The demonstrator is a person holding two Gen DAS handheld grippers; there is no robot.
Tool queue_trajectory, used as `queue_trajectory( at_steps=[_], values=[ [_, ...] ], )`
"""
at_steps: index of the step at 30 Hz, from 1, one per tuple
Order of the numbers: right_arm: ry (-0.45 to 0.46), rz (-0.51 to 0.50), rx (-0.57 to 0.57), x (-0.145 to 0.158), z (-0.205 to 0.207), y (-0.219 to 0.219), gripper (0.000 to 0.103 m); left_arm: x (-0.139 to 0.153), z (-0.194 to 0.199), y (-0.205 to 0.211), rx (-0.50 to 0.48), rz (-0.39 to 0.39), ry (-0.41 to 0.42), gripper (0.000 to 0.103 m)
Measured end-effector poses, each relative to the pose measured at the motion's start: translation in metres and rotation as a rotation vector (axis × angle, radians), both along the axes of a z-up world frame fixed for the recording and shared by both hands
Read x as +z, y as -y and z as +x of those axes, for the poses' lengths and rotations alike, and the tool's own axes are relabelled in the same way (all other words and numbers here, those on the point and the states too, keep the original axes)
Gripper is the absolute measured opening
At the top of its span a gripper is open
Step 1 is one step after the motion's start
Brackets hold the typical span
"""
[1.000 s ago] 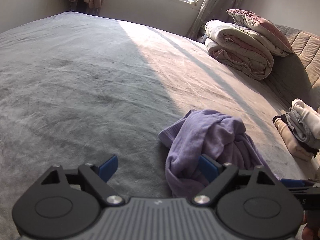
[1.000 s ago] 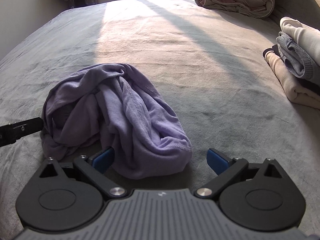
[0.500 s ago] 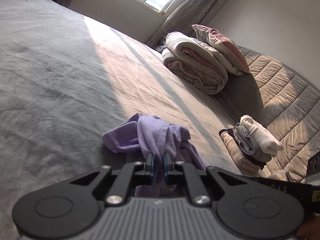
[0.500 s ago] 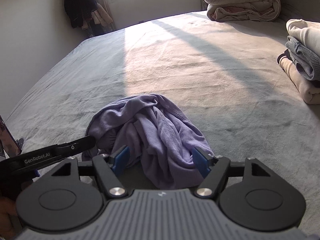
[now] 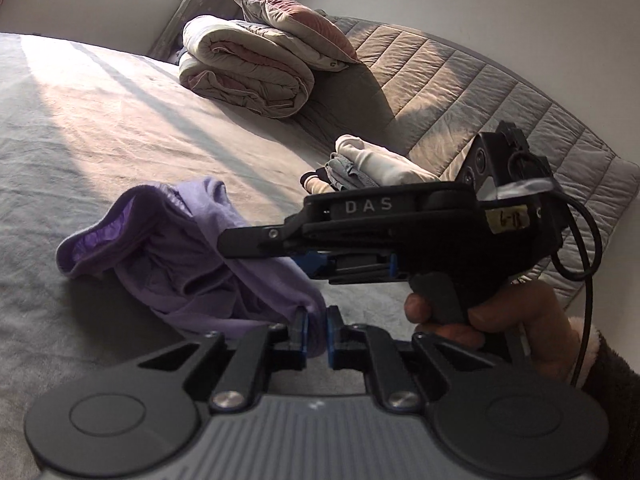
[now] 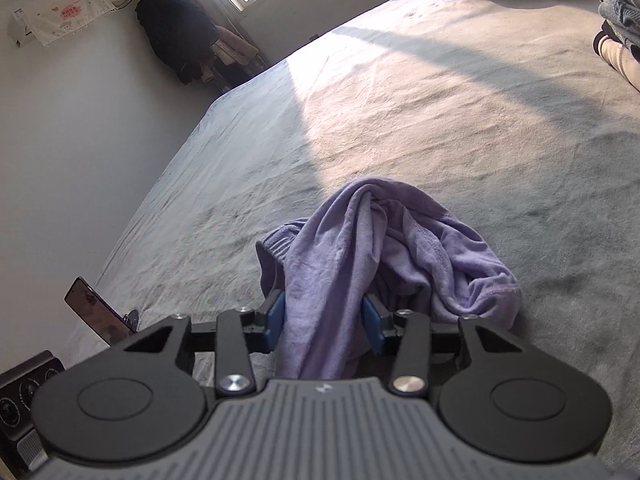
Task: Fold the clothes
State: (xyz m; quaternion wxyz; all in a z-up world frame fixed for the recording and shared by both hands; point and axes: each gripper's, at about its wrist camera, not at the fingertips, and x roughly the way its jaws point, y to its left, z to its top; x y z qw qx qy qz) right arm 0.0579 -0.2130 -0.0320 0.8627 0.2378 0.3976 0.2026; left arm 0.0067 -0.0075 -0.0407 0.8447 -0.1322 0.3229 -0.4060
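A: What does the left claw [image 5: 314, 330] hold?
B: A fold of the purple garment [image 5: 180, 256], pinched between pads almost together. The garment lies bunched on the bed [image 5: 100, 128], its near edge lifted into the claw.

A: And the right claw [image 6: 324, 322]?
B: Its pads stand partly apart, with a thick fold of the garment [image 6: 360, 240] passing between them. Whether they press the cloth, I cannot tell. In the left view this claw [image 5: 236, 242] reaches over the garment, gripped by a hand [image 5: 492, 316].

A: What else is on the bed?
B: A stack of folded clothes [image 5: 368, 168] near the headboard [image 5: 480, 92], well apart from the garment; a rolled duvet [image 5: 244, 68] under a pillow [image 5: 296, 28] farther back.
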Motion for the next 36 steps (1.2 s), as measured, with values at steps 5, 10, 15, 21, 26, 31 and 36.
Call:
queue_trajectory(
  at_steps=[5,10,15,21,26,31,36],
  values=[
    [-0.016,-0.038,-0.015,-0.001,-0.007,0.006,0.010,0.002,0.009,-0.018,0.067,-0.053,-0.103,0.057],
    [-0.014,-0.028,-0.006,0.004,-0.018,0.020,0.010,0.004,0.016,-0.037,0.165,-0.160,-0.138,0.067],
    [-0.046,-0.042,0.022,0.000,-0.031,0.023,0.010,-0.009,0.033,-0.040,0.303,-0.247,-0.244,0.069],
    [-0.060,-0.077,-0.026,-0.003,-0.038,0.042,0.010,-0.017,0.047,-0.034,0.406,-0.317,-0.293,0.067],
    [-0.070,-0.106,-0.068,-0.006,-0.044,0.058,0.010,-0.024,0.053,-0.024,0.457,-0.307,-0.302,0.016],
    [-0.080,-0.134,-0.109,-0.009,-0.050,0.075,0.010,-0.017,0.051,-0.028,0.517,-0.251,-0.266,0.005],
    [-0.041,-0.199,-0.231,0.000,-0.042,0.096,0.010,0.003,0.046,-0.048,0.548,-0.267,-0.213,0.004]
  ],
)
